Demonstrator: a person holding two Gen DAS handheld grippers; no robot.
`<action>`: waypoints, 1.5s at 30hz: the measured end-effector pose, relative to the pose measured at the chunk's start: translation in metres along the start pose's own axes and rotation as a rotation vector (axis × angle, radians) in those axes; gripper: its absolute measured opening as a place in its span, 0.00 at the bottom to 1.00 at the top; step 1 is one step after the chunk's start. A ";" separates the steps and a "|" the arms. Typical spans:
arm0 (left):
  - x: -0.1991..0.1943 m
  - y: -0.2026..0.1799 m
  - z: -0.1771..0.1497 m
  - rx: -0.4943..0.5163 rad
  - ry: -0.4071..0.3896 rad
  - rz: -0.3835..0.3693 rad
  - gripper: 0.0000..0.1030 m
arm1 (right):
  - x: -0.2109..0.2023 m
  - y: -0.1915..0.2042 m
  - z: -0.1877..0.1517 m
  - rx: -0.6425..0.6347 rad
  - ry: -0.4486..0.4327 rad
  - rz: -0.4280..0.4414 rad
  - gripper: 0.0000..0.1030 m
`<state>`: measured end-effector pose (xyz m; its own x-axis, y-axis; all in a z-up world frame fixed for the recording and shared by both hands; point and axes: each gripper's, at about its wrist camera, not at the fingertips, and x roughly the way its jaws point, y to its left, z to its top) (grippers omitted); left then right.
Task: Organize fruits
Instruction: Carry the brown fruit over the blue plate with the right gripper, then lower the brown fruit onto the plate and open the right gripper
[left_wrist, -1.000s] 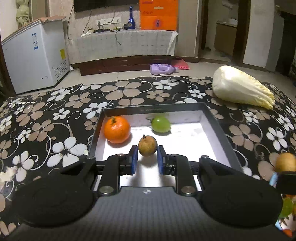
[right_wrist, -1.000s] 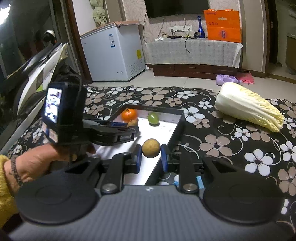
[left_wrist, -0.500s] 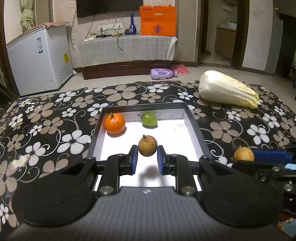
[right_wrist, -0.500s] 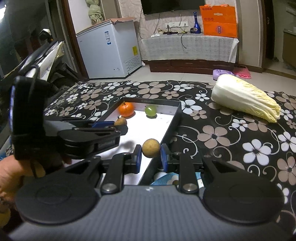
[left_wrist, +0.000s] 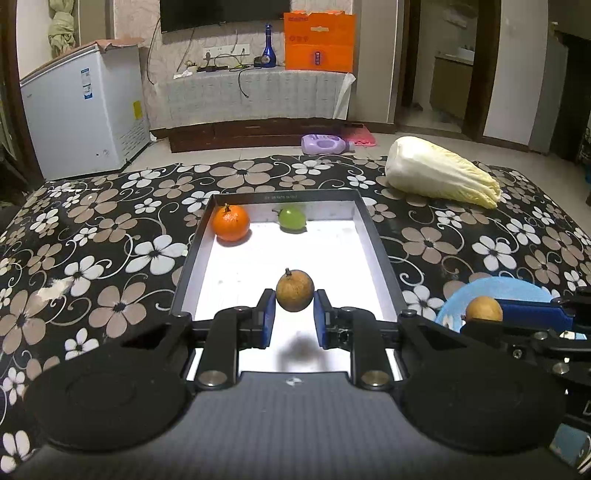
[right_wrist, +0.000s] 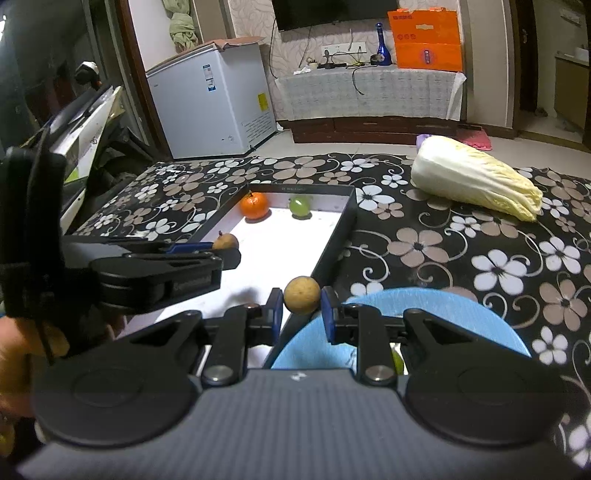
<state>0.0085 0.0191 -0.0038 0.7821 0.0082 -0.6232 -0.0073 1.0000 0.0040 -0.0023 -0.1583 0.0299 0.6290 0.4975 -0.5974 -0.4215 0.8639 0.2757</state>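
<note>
We see the tray (left_wrist: 373, 236) mid-table on the floral cloth (left_wrist: 110, 258). Orange (left_wrist: 231, 222) in tray's far-left corner, green fruit (left_wrist: 291, 218) beside it along the far wall. Left gripper (left_wrist: 294, 317) clamped on a brown stemmed fruit (left_wrist: 294, 295) above tray's near end. Right gripper (right_wrist: 302, 314) clamped on a tan round fruit (right_wrist: 302, 294) over tray's near-right edge, above the blue plate (right_wrist: 443, 314). Cabbage (left_wrist: 439, 177) near table's far-right edge.

We see a home living room: wall television (left_wrist: 225, 13), chest freezer (left_wrist: 85, 114), covered sideboard (left_wrist: 258, 92), tiled floor (left_wrist: 369, 142).
</note>
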 end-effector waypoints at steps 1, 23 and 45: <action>-0.002 -0.001 0.000 0.001 -0.003 -0.003 0.25 | -0.002 -0.001 -0.002 0.003 0.001 -0.001 0.24; -0.054 -0.075 -0.036 0.149 -0.030 -0.233 0.25 | -0.042 -0.058 -0.014 0.079 -0.036 -0.137 0.24; -0.057 -0.125 -0.056 0.289 -0.040 -0.398 0.26 | -0.039 -0.066 -0.020 0.083 0.003 -0.143 0.25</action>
<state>-0.0702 -0.1066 -0.0130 0.7124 -0.3798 -0.5902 0.4656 0.8850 -0.0075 -0.0121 -0.2361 0.0194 0.6768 0.3690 -0.6370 -0.2722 0.9294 0.2493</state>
